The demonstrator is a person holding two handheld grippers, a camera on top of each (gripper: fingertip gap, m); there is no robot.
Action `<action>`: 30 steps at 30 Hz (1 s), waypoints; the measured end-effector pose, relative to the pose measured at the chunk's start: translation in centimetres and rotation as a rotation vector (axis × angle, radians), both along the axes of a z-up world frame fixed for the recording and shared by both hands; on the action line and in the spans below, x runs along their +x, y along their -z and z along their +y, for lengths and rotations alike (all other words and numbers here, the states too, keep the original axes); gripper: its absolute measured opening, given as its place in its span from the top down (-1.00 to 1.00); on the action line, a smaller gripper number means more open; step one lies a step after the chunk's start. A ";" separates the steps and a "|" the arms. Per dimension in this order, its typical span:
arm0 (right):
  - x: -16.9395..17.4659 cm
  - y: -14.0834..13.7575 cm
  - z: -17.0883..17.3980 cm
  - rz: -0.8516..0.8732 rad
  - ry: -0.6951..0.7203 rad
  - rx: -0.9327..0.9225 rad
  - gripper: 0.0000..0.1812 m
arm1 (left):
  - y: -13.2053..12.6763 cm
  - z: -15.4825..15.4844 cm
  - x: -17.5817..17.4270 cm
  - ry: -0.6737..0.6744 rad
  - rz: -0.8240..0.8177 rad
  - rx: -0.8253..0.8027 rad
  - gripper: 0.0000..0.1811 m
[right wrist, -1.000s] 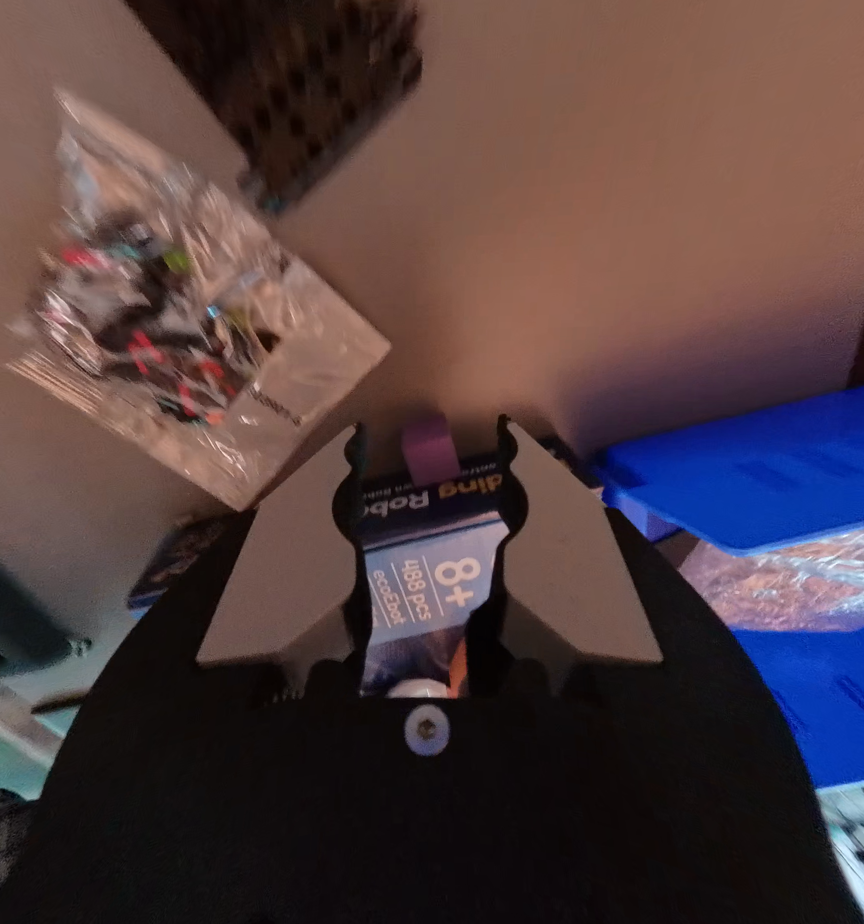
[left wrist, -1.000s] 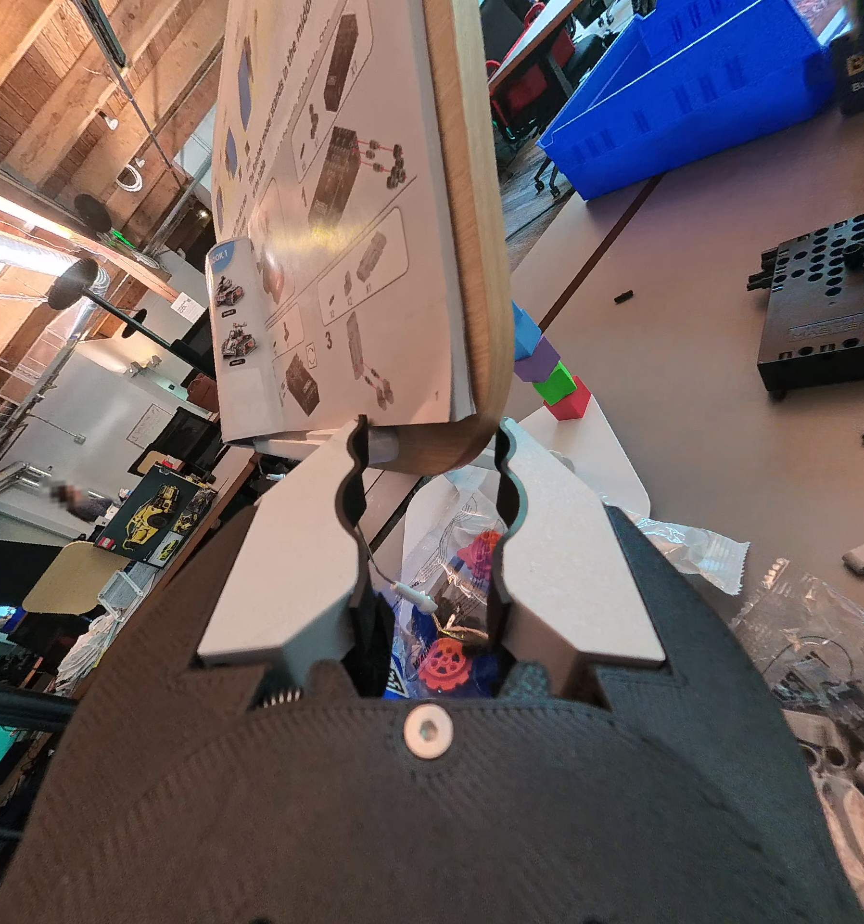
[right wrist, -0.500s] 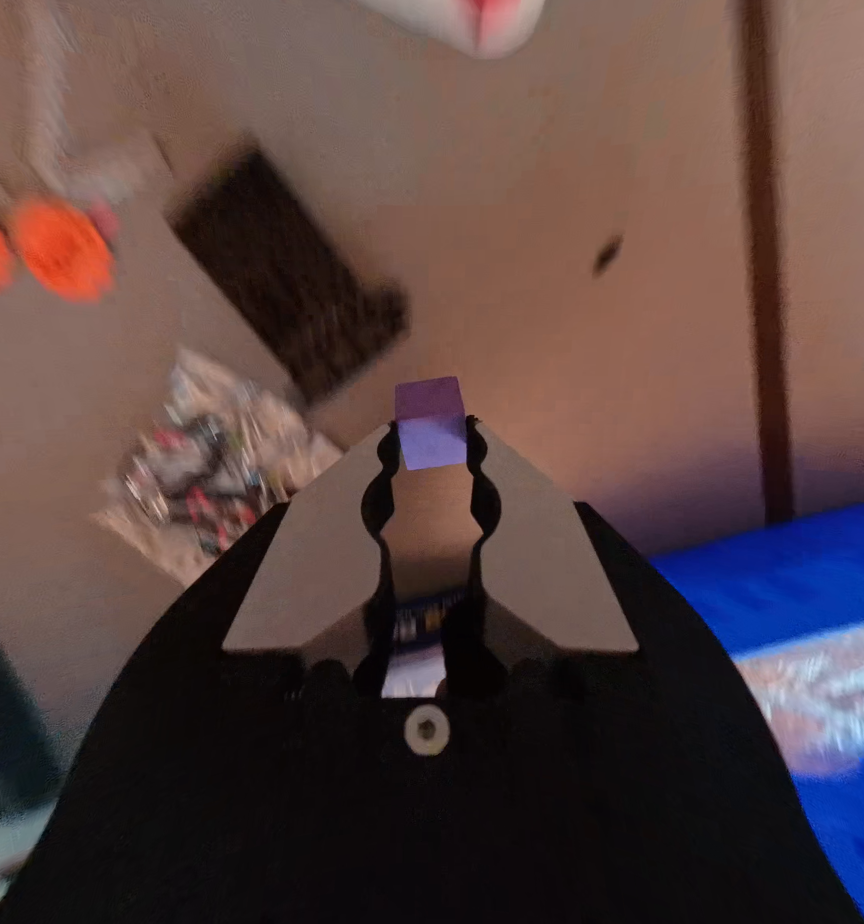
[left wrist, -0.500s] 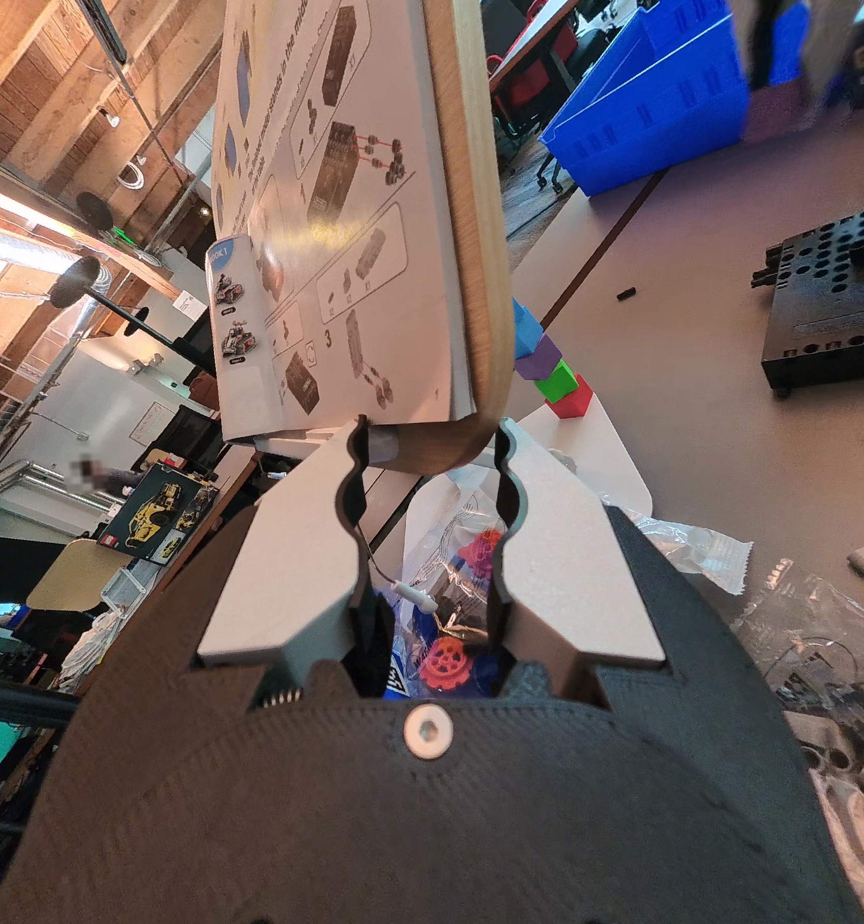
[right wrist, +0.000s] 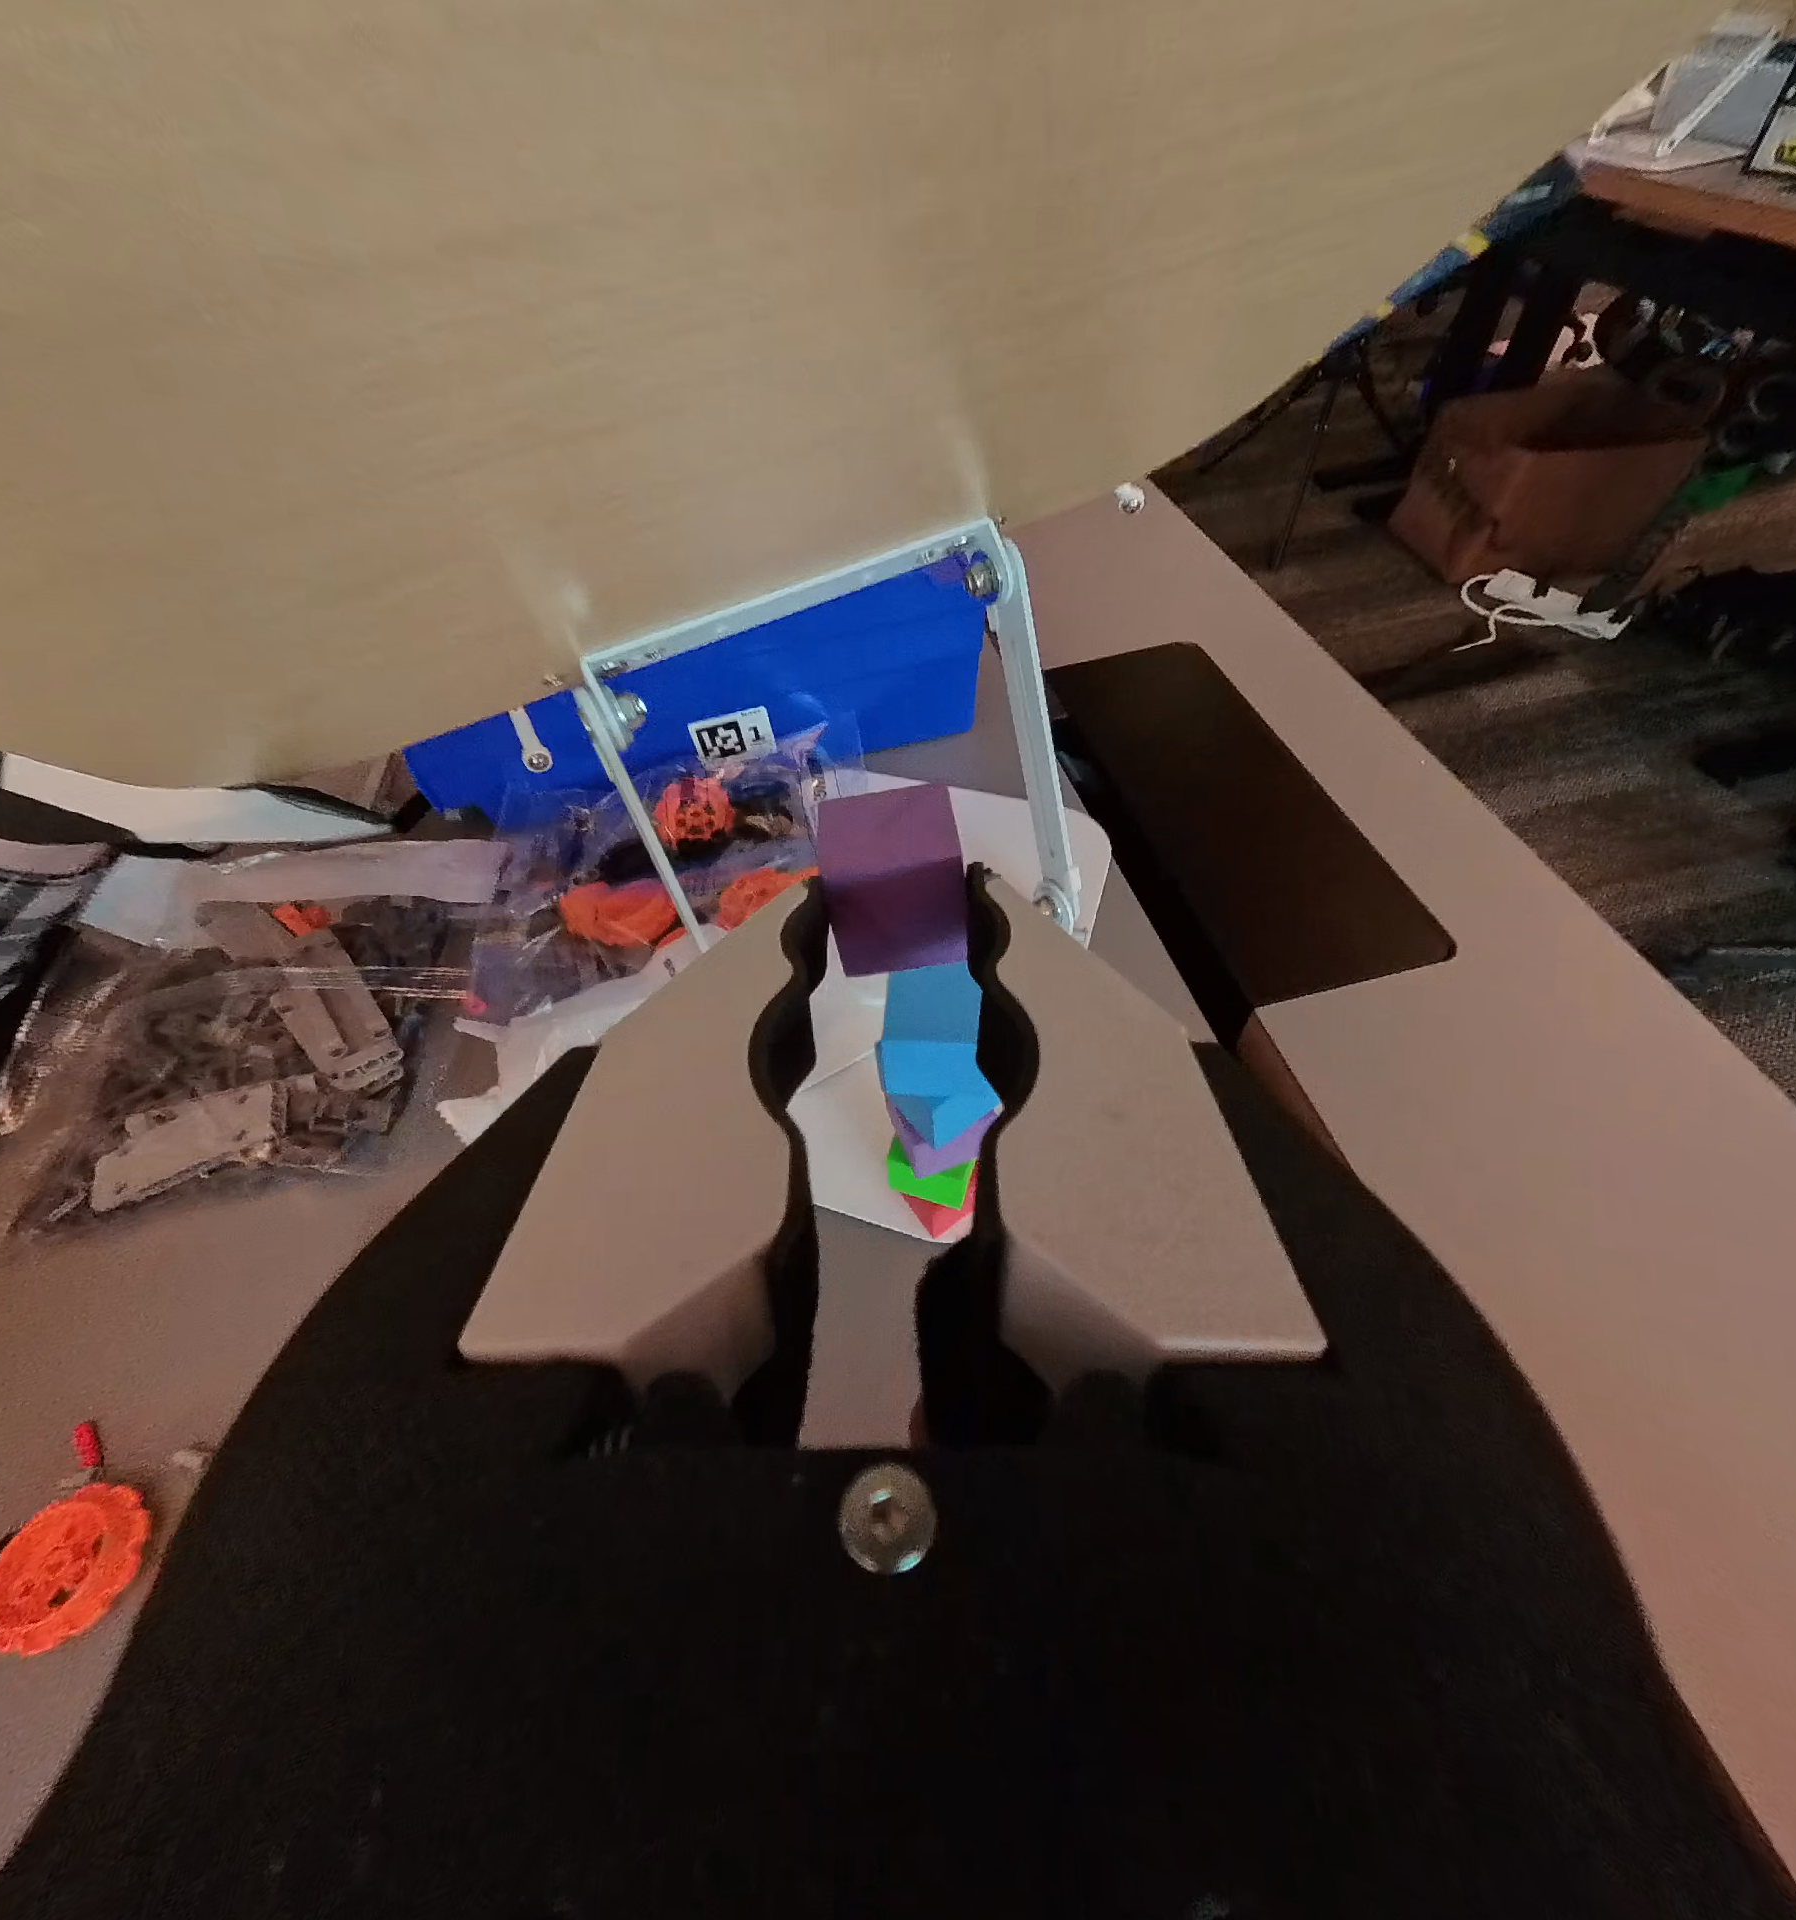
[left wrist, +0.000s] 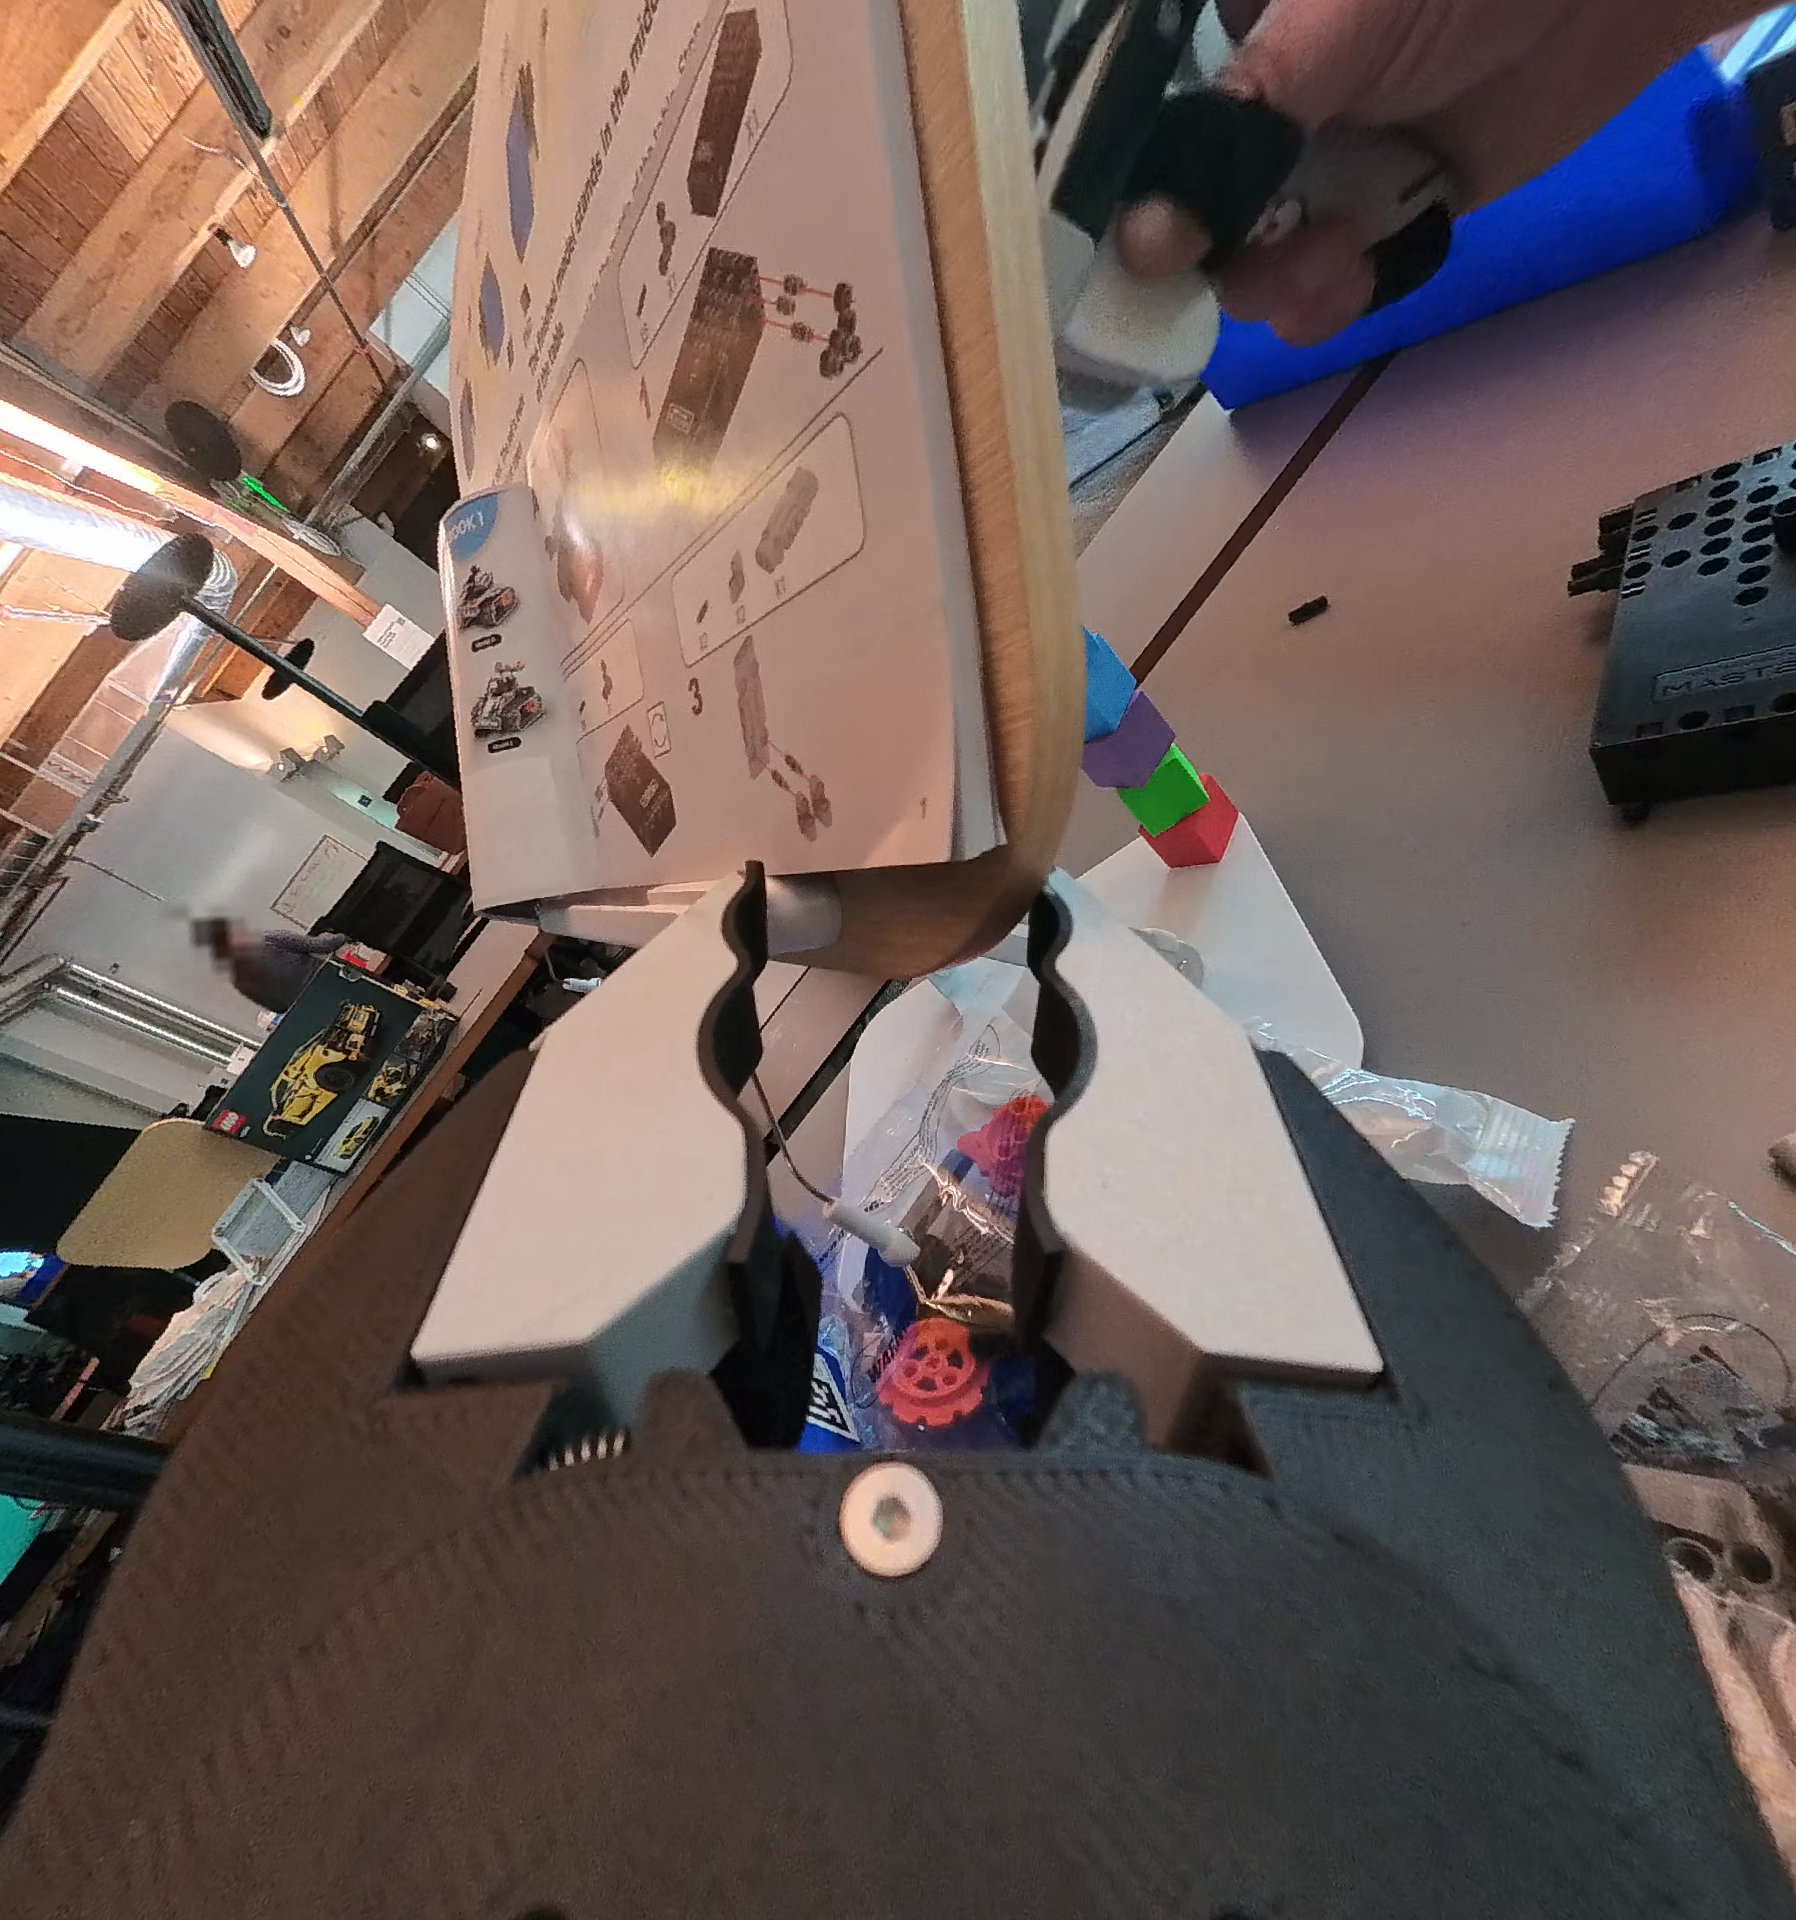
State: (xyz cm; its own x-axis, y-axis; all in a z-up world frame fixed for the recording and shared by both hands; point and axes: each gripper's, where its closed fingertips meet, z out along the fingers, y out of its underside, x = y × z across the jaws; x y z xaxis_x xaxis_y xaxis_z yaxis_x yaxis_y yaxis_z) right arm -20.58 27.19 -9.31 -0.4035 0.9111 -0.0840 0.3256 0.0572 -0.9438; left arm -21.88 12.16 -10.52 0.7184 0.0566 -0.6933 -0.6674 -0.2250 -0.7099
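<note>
The right gripper (right wrist: 896, 902) holds a dark purple cube (right wrist: 894, 888) between its two fingertips, the jaws narrow and pressed on its sides. The cube hangs just above a small stack of cubes (right wrist: 933, 1117) that stands on a white base plate (right wrist: 847, 1138) of a stand: light blue on top, then a pale purple one, a green one and a red one at the bottom. The stack leans a little and its cubes are turned against each other. Behind it rises a large wooden board (right wrist: 458, 343) on a white metal bracket (right wrist: 1024, 727), and clear bags with orange gears (right wrist: 613, 904) lie to the left on the table (right wrist: 1496, 1195). The left gripper (left wrist: 896, 914) stands with its jaws apart and grips nothing; its tips are close under the lower edge of the same board, which carries an instruction booklet (left wrist: 707, 499). A bag of small parts (left wrist: 935, 1226) lies under it. On the table farther right sits a black perforated block (left wrist: 1735, 634).
</note>
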 end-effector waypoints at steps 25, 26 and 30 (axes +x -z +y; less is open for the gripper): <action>1.1 2.5 1.3 -0.065 0.075 -0.085 0.45 | 0.1 0.2 0.3 0.008 -0.003 -0.003 0.45; 2.1 1.9 1.6 -0.096 0.096 -0.071 0.46 | 0.1 0.2 0.3 0.008 -0.003 -0.003 0.45; 8.2 -0.3 1.9 -0.216 0.142 0.080 0.40 | 0.1 0.2 0.3 0.009 -0.004 -0.003 0.45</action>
State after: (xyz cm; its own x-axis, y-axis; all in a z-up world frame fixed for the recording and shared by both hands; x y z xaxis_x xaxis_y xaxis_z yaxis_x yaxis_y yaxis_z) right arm -12.41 29.06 -9.01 -0.2520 0.9644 -0.0799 0.5293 0.0683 -0.8457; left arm -21.56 12.38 -10.66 0.7217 0.0482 -0.6905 -0.6665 -0.2210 -0.7120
